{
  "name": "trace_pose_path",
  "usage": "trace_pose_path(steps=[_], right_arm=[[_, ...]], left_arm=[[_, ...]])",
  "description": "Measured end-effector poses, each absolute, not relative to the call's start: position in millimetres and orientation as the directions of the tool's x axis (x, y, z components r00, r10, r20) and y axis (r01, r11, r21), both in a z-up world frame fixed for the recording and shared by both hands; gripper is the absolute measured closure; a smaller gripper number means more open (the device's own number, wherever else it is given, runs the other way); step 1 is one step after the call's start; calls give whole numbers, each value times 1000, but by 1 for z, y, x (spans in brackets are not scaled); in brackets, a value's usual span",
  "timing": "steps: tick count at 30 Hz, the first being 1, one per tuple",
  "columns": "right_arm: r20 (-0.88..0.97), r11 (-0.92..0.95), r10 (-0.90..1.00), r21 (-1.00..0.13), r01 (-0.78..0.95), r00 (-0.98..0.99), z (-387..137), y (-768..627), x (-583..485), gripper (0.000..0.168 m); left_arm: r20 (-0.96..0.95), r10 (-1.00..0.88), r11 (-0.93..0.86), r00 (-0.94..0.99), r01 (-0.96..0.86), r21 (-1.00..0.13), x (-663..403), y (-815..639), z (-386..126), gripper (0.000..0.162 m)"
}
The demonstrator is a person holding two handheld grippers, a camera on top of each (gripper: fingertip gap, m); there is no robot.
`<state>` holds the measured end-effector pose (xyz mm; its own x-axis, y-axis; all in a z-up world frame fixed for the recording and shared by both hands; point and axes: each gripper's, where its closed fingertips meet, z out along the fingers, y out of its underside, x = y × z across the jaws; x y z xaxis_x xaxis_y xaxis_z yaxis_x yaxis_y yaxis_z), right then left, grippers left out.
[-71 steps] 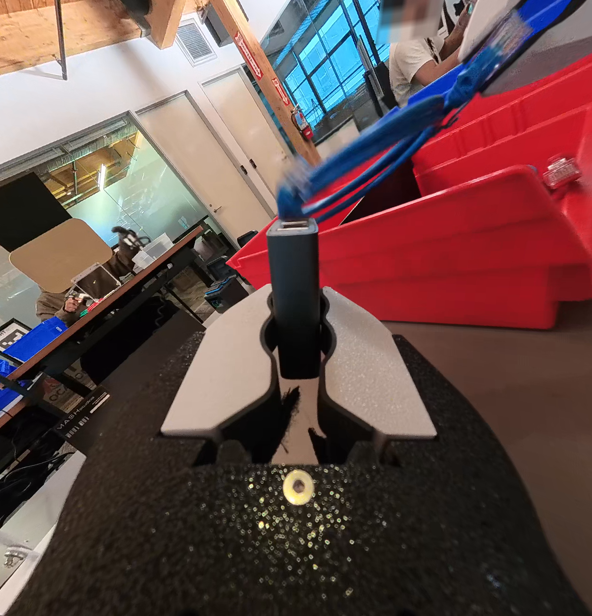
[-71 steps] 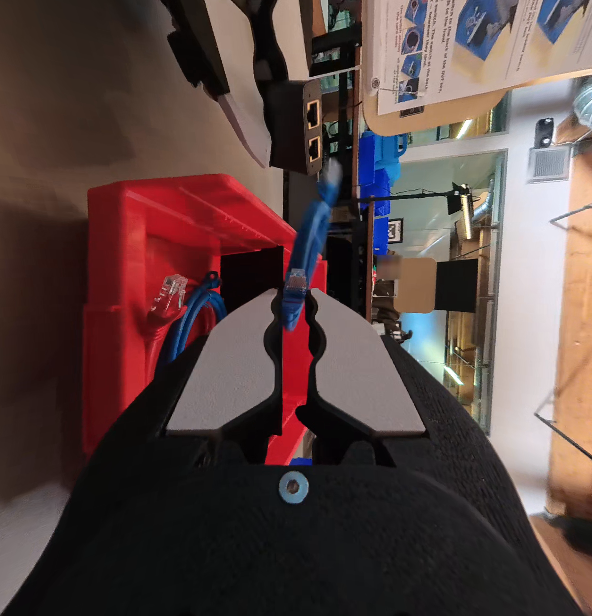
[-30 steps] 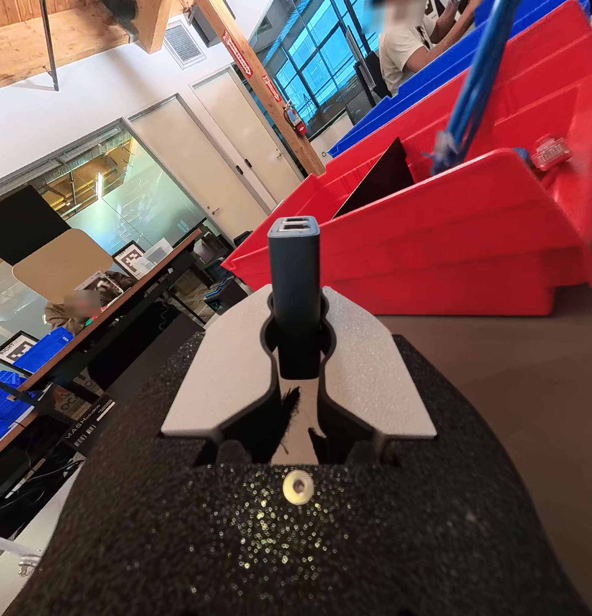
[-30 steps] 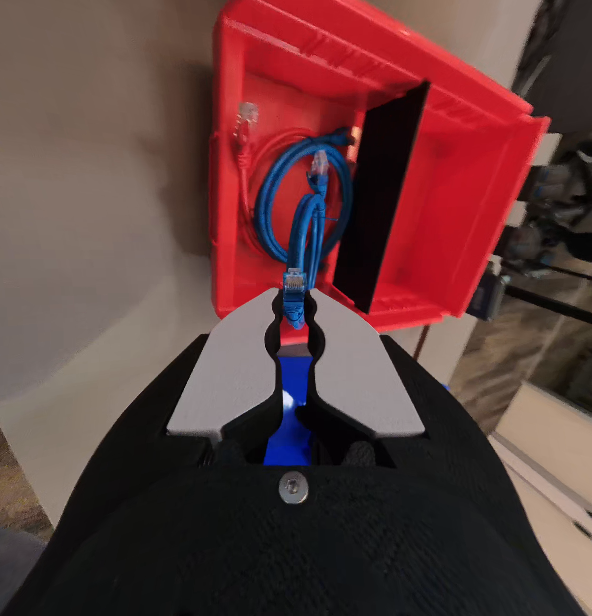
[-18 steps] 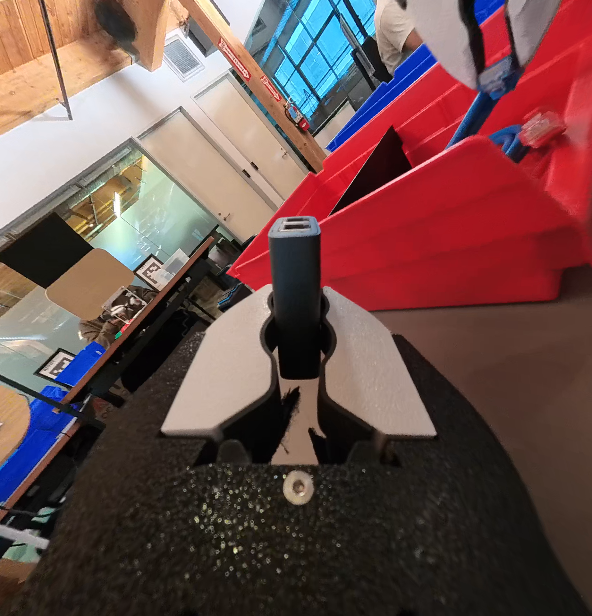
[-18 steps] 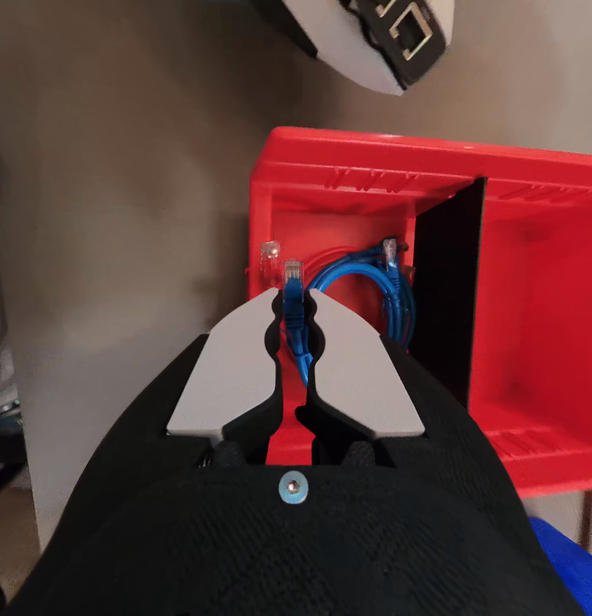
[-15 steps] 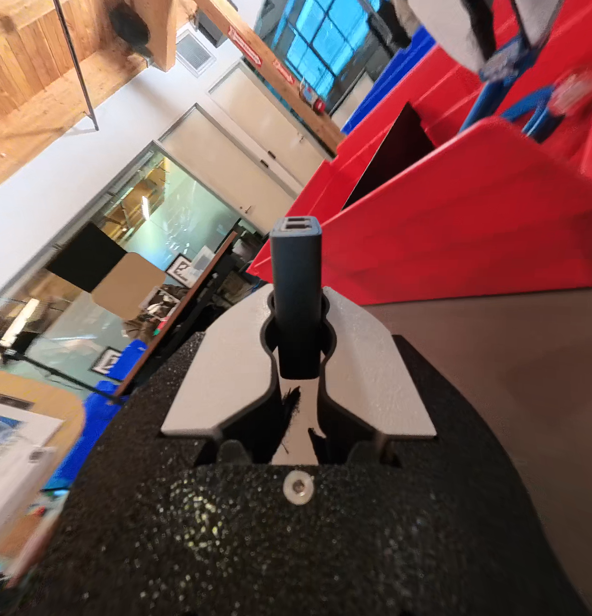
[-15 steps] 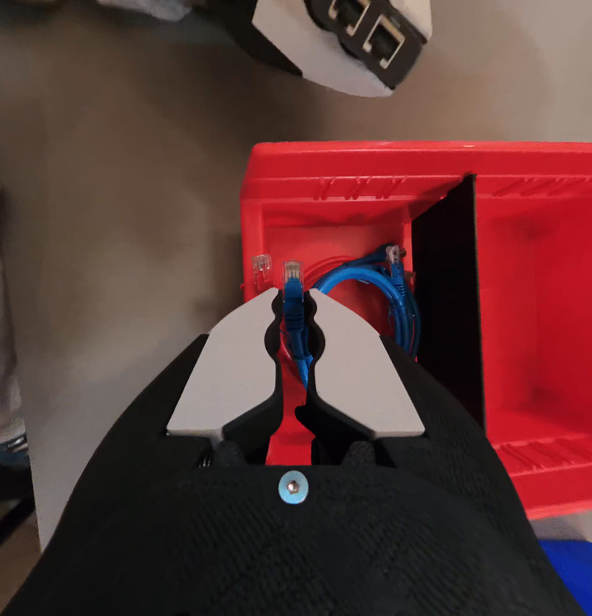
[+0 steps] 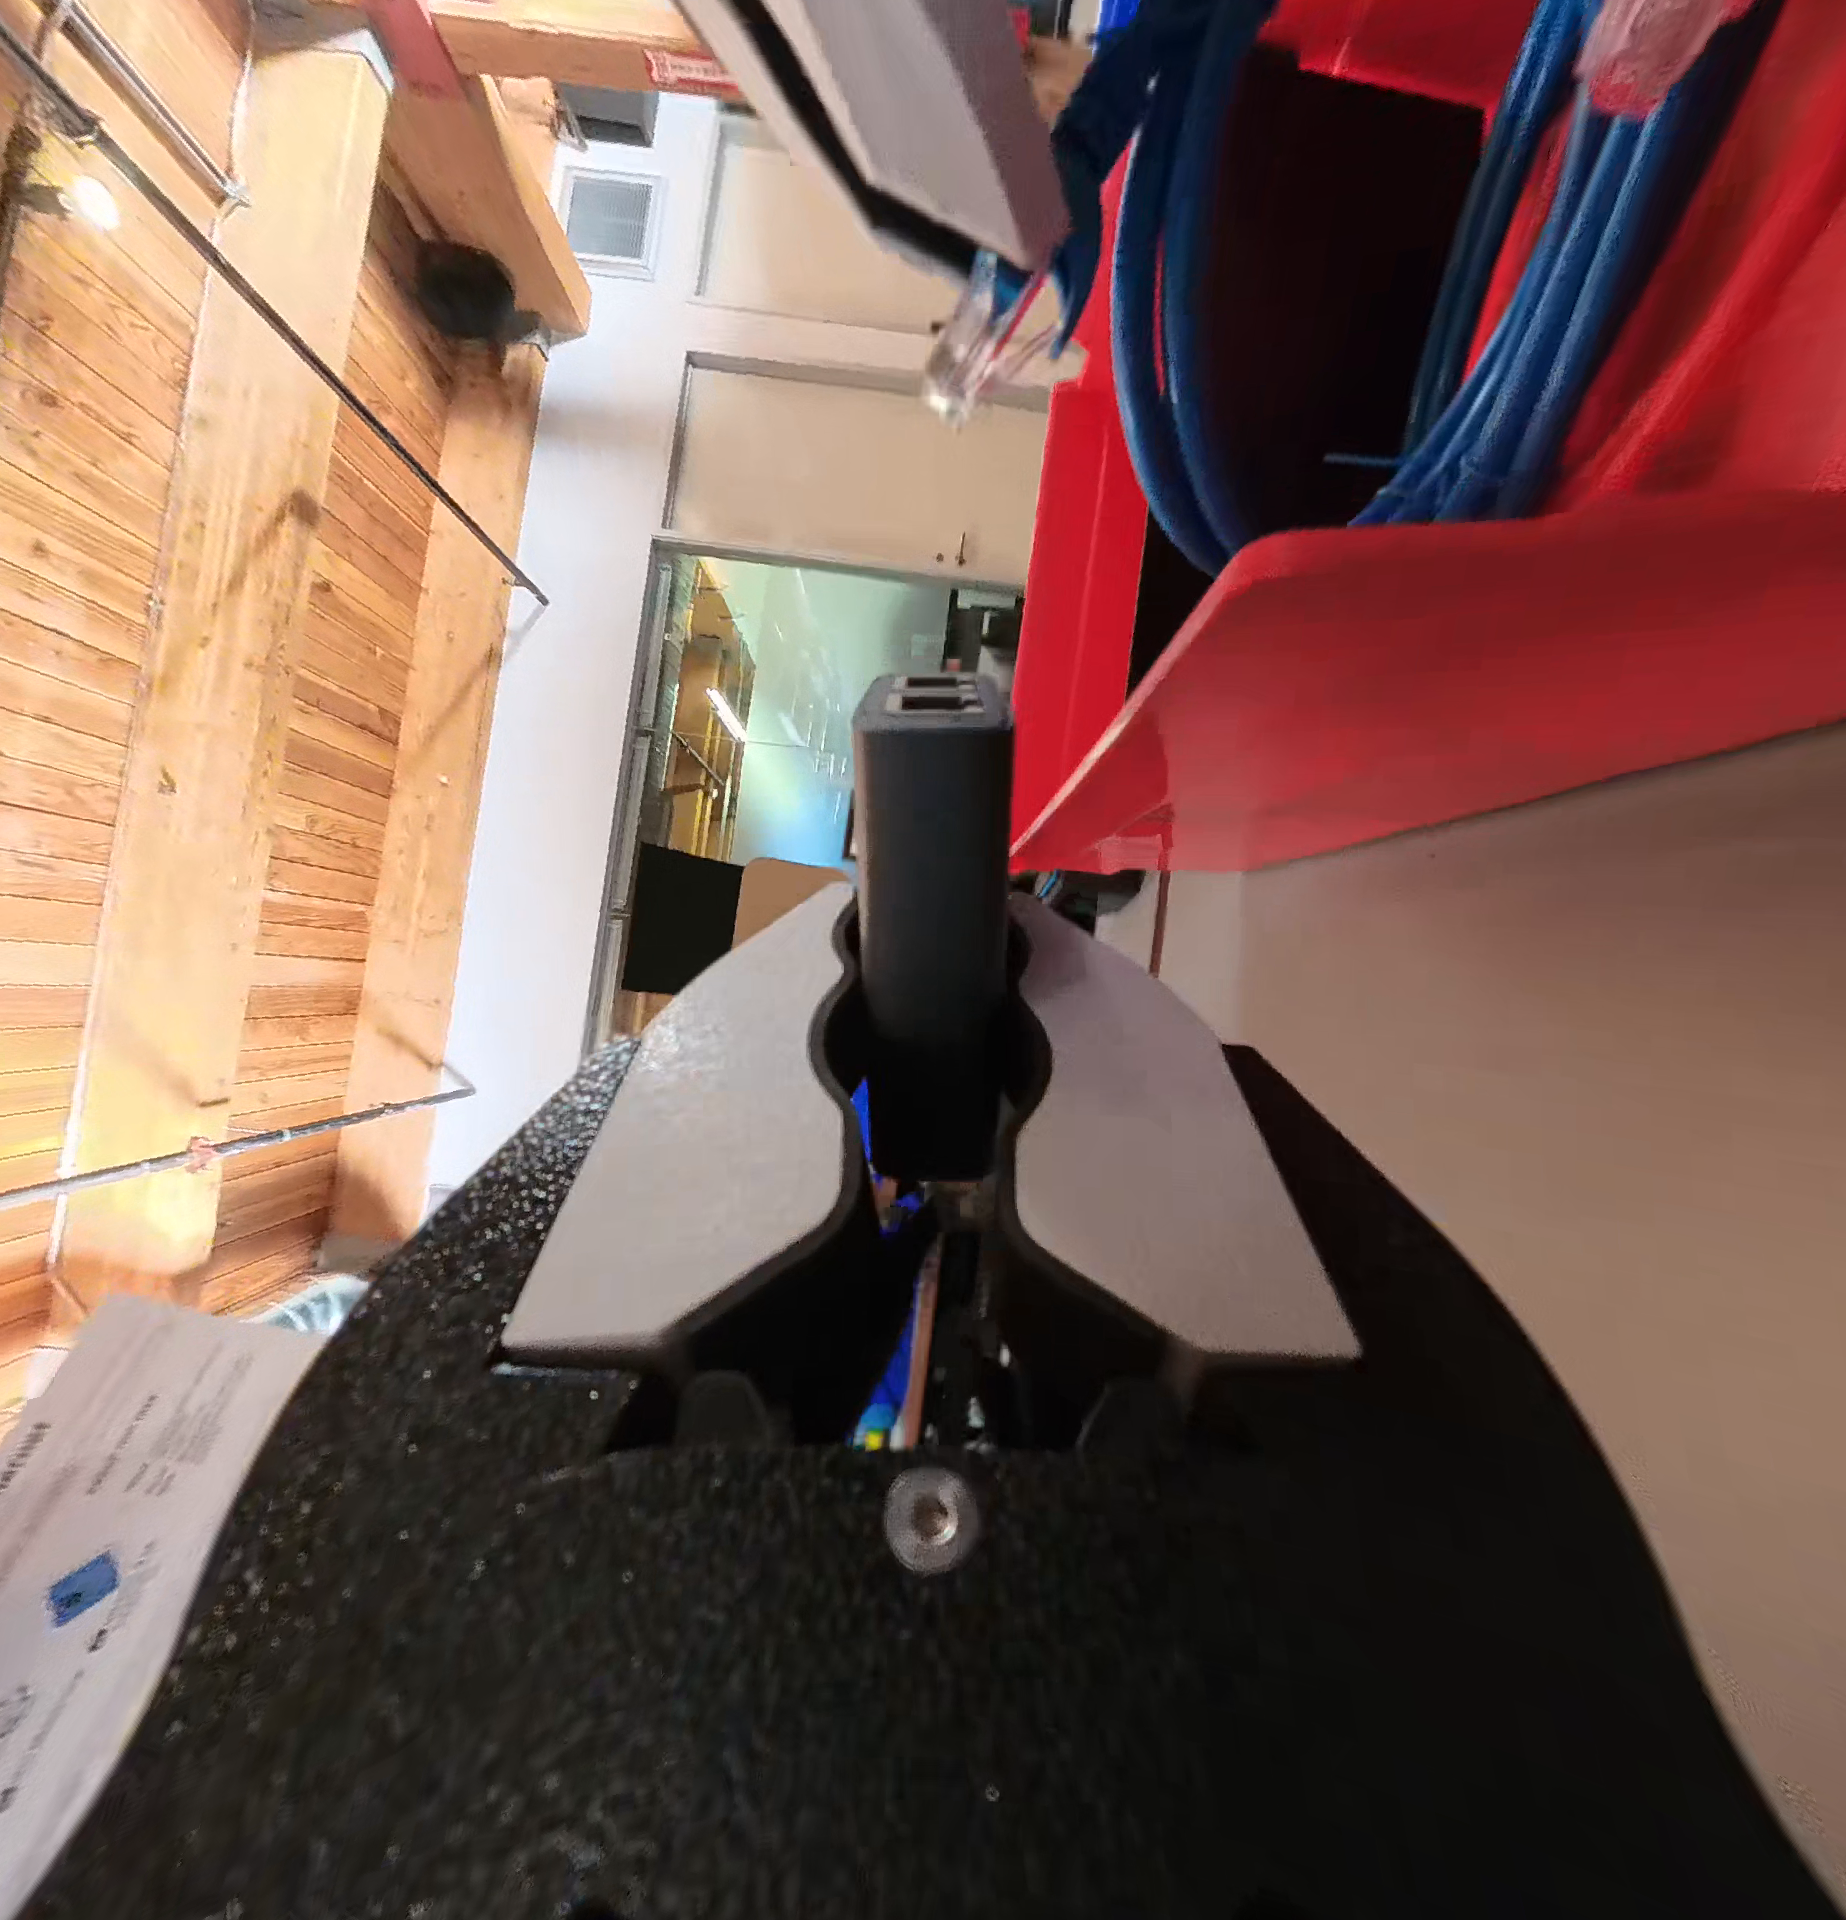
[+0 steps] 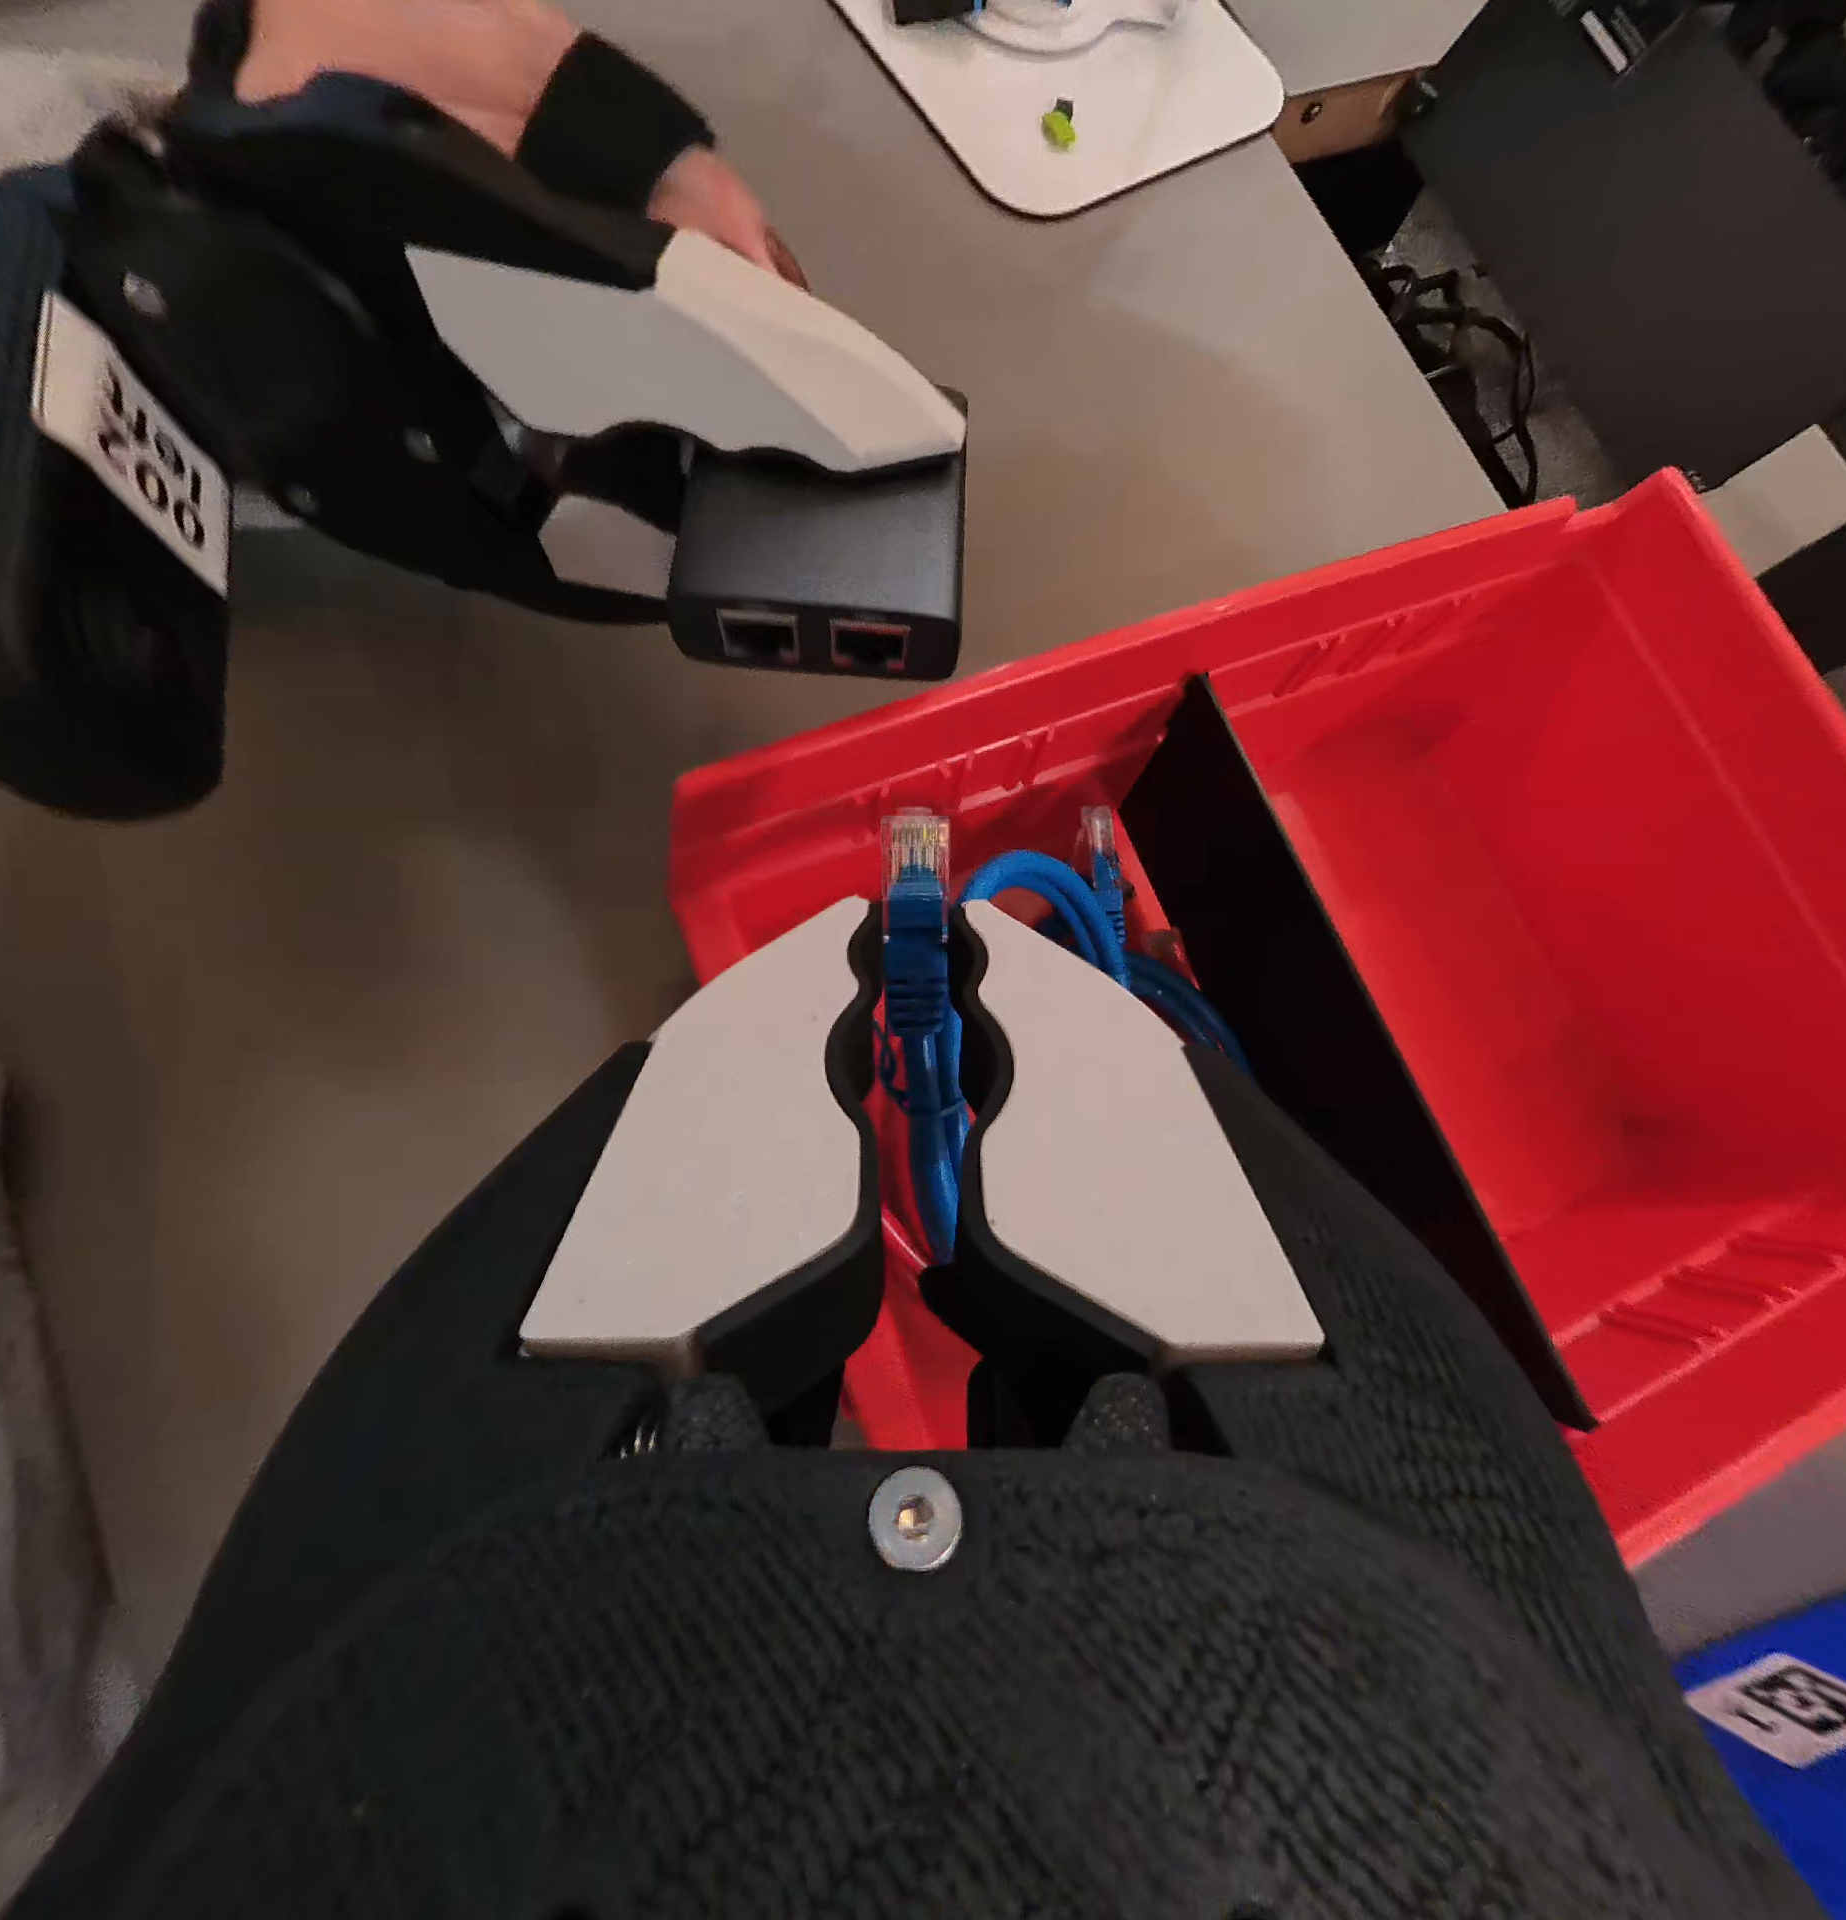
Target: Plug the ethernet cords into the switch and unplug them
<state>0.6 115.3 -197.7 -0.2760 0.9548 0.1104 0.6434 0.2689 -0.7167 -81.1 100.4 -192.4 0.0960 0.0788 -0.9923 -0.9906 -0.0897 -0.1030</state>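
My left gripper [image 9: 931, 920] is shut on a black adapter box [image 9: 931, 831] with two ports at its far end, held above the grey table. My right gripper [image 10: 916, 914] is shut on a blue network cable just behind its clear plug [image 10: 914, 857]. The plug points toward the adapter's port face [image 10: 815, 639], a short gap away. In the right wrist view the left gripper [image 10: 877, 488] comes in from the upper left, held by a hand [image 10: 462, 62]. The rest of the blue cable [image 10: 1085, 914] trails into the red bin [image 10: 1521, 644]. In the left wrist view the plug [image 9: 976, 343] hangs above the adapter.
A black divider [image 10: 1314, 987] splits the red bin; its right half holds nothing. A white tray [image 10: 1158, 125] with a small green item [image 10: 1057, 125] lies at the table's far edge. A blue bin [image 10: 1792, 1745] shows at bottom right. Wooden beams and glass doors fill the left wrist view. The gap from one gripper's tips to the other's is roughly 9 centimetres.
My right gripper has lifted the plug clear of the bin and turned toward the adapter. My left gripper has rolled and come closer, so the adapter's ports now face the plug.
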Motion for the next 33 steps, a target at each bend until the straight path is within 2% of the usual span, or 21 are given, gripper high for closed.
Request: trace_pose_path(steps=[3,6,16,25,33], right_arm=[[92,234,964,-737,634,-248,-197,110,-4,158],[59,213,964,-754,622,-259,-198,98,-5,158],[67,200,968,-789,582,-241,-188,89,-7,158],[308,413,908,-771,485,-283,-118,82,-17,159],[443,581,808,-707,402,-389,-73,42,-58,159]], left_arm=[[-996,93,-107,-12,-994,2,-75,97,-184,141],[-993,107,-99,-59,-994,49,-68,94,-180,141],[-991,133,-47,-18,-999,12,-67,93,-178,141],[-953,301,-77,37,-995,-63,-86,65,-106,142],[-901,418,-216,-117,-976,26,-115,34,-58,141]])
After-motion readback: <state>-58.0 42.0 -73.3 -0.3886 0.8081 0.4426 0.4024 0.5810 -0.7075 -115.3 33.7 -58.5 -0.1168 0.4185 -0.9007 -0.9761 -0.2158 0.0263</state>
